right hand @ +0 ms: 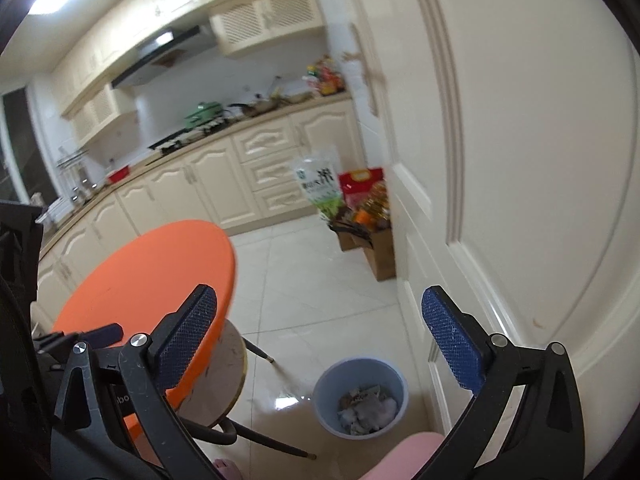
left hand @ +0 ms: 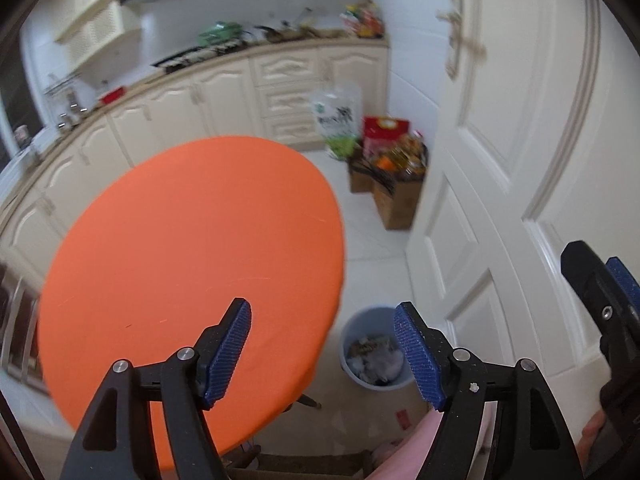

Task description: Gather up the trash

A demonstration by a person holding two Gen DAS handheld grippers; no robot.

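A pale blue trash bin [left hand: 374, 354] stands on the floor between the orange round table [left hand: 192, 264] and the white door, with crumpled paper trash [left hand: 376, 358] inside. It also shows in the right wrist view [right hand: 360, 396], holding the trash [right hand: 370, 406]. My left gripper [left hand: 324, 352] is open and empty, held high over the table's near edge and the bin. My right gripper [right hand: 320, 336] is open and empty, above the floor near the bin. The right gripper's finger also shows at the right edge of the left wrist view [left hand: 608, 308]. No trash shows on the table [right hand: 148, 272].
A white door [right hand: 500, 160] stands close on the right. A round stool [right hand: 224, 376] sits under the table edge. Cardboard boxes with groceries [left hand: 394, 176] and a green-white bag [left hand: 338, 120] stand by the cream kitchen cabinets [left hand: 224, 96]. The floor is pale tile.
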